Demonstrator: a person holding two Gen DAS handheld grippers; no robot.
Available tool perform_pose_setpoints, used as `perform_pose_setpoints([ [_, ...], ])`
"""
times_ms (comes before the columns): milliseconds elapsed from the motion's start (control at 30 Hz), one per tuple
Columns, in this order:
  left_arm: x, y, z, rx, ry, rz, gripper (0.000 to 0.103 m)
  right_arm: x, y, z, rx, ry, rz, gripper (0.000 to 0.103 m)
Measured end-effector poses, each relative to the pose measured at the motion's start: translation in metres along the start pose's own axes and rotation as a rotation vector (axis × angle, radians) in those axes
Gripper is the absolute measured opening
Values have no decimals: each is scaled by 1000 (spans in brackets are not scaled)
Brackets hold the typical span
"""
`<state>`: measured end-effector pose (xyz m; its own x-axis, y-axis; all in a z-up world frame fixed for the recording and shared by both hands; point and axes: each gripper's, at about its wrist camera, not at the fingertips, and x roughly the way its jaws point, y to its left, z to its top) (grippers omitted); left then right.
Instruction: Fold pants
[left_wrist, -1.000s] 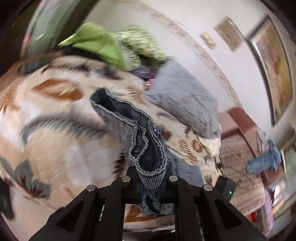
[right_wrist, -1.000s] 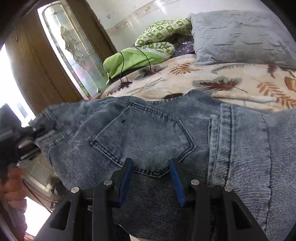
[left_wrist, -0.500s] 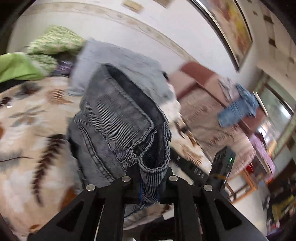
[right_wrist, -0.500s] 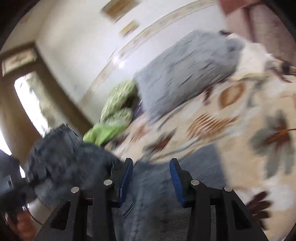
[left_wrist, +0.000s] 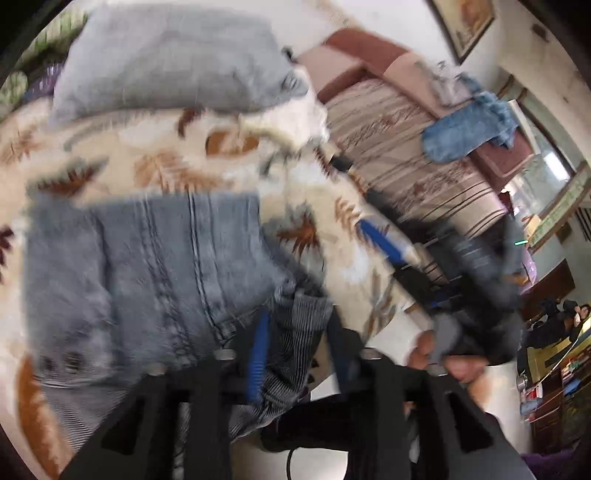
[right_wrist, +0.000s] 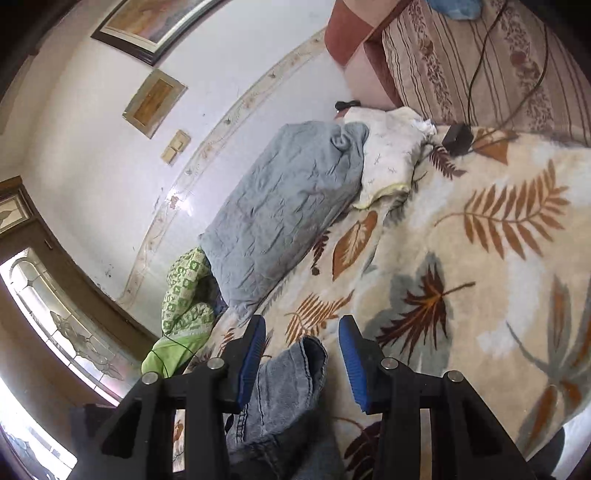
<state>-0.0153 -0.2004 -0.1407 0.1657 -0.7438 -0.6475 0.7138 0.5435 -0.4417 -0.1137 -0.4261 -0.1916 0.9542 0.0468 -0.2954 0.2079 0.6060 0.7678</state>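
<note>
Leaf-print blanket (right_wrist: 480, 236) covers the bed, grey pillow (right_wrist: 288, 199) at 11 o'clock
Denim pants (left_wrist: 147, 280) lie folded on the blanket; the left tool (left_wrist: 295, 343) has just been opening, its blue pads apart with a fold of denim loose between them; right tool (right_wrist: 301, 354) stands parted over a pants edge (right_wrist: 288, 384), not pressing it

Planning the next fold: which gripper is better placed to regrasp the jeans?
Left gripper, probably: its jaws have just been opening with denim between them, and the jeans lie spread ahead. The right gripper has only a bunched edge between open jaws, facing blanket.
</note>
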Motion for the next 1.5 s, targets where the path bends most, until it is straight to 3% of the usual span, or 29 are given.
perform_pose_setpoints([
  [67,-32,6,0,38,-94,50,71,2,5,-4,-23,17,7,46],
  [167,-79,22,4,47,-201,128,74,7,22,-15,-76,39,26,46],
  [267,-92,51,6,-6,-218,227,76,19,42,-26,-143,70,44,46],
  [400,-72,93,-1,-119,-143,320,76,55,58,-42,-173,184,59,46],
  [567,-31,109,-6,-146,-51,372,76,104,63,-53,-160,306,45,46],
  [667,7,120,-11,-160,62,442,76,136,51,-64,-154,397,-55,50],
  [733,20,128,-15,-157,105,496,82,144,40,-67,-131,416,-70,50],
  [867,5,130,-21,-228,85,481,85,133,34,-60,-73,407,-36,50],
  [1100,-24,103,-37,-176,34,566,85,78,49,-60,-189,348,-46,50],
  [1267,-29,85,-51,-104,12,647,86,58,63,-82,-298,390,-83,57],
  [1333,-28,80,-57,-72,14,675,88,53,58,-94,-304,417,-102,62],
  [1500,-23,81,-72,-81,22,707,96,51,38,-110,-257,470,-131,63],
])
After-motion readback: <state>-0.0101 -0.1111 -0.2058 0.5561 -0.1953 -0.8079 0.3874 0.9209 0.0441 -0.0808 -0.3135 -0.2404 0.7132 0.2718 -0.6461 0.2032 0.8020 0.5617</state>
